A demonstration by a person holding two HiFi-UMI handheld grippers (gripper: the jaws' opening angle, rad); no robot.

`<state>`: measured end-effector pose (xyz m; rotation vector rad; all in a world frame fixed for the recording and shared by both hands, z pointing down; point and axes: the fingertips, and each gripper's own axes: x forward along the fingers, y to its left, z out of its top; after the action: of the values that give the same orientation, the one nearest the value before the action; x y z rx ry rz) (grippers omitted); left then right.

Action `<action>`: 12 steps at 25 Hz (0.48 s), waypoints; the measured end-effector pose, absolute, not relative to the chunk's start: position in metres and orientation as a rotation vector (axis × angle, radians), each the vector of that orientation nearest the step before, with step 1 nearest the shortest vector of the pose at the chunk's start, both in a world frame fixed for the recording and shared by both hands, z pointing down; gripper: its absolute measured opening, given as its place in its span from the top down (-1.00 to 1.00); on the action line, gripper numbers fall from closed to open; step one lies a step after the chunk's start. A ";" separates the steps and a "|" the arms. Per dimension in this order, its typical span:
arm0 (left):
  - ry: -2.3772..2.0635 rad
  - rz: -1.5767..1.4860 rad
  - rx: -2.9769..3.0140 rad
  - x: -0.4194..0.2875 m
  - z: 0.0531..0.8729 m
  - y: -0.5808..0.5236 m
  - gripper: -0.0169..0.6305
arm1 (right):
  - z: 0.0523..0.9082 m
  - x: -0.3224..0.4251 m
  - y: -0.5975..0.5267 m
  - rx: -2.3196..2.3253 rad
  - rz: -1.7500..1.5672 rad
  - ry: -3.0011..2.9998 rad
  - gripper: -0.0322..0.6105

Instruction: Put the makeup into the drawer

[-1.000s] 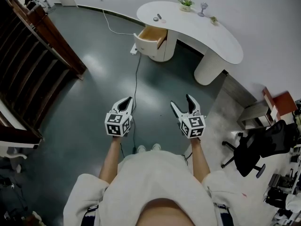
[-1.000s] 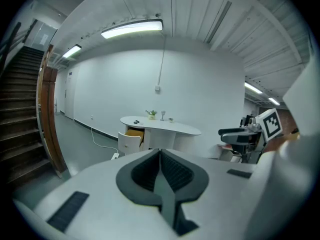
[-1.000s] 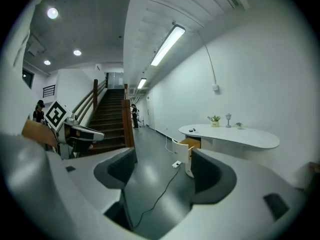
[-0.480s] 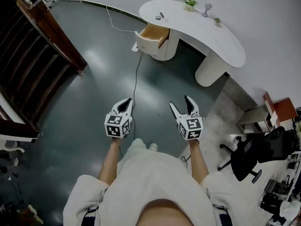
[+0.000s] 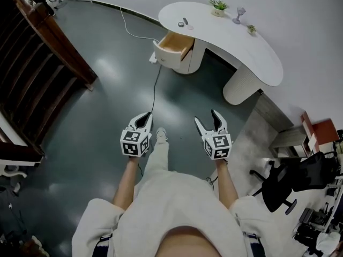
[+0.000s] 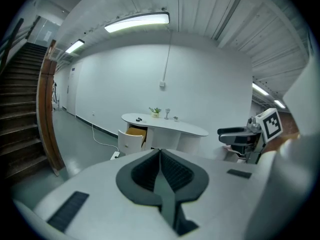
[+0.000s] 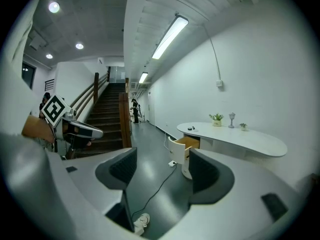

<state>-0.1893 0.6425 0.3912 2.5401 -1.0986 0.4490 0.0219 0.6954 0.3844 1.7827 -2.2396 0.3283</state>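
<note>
White desk [image 5: 252, 52], shaped like a kidney, stands by the wall. The makeup [image 5: 181, 24] lies on the desk top near its narrow end, just above the open drawer [image 5: 172, 43]. It is two small dark pieces just beside each other: a round flat one and a short stick [image 5: 185, 21]. The stick lies flat. Its long axis seems to run across the desk, from the front edge toward the wall, but which end is the cap I cannot tell. Any print on the two pieces is too small to read. The drawer is pulled out of the desk front and is wood-coloured inside.

Both grippers are well apart from the desk, over the dark floor [image 5: 107, 106] in front of it, and they point toward it. The left gripper [image 5: 144, 116] has its jaws together at the tips, with nothing between them. The right gripper [image 5: 207, 118] has just been closing its jaws a little, yet they stand wide, and between them only the floor and a cable [image 5: 155, 84] are seen. The only print that can be read is the black-and-white square pattern on each cube [image 5: 134, 142].
</note>
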 end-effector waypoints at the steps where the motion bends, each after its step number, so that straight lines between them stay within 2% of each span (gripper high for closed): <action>1: -1.091 0.448 2.543 -0.186 0.393 0.630 0.89 | 0.386 0.025 0.684 1.785 0.327 -2.235 -0.06; 12: -1.010 0.441 2.577 -0.153 0.385 0.464 0.89 | 0.375 0.052 0.525 1.829 0.325 -2.183 -0.04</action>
<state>-0.1529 0.4636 0.3848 2.5769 -1.0098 0.4410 0.0524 0.5253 0.3751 1.8293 -2.1835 0.3250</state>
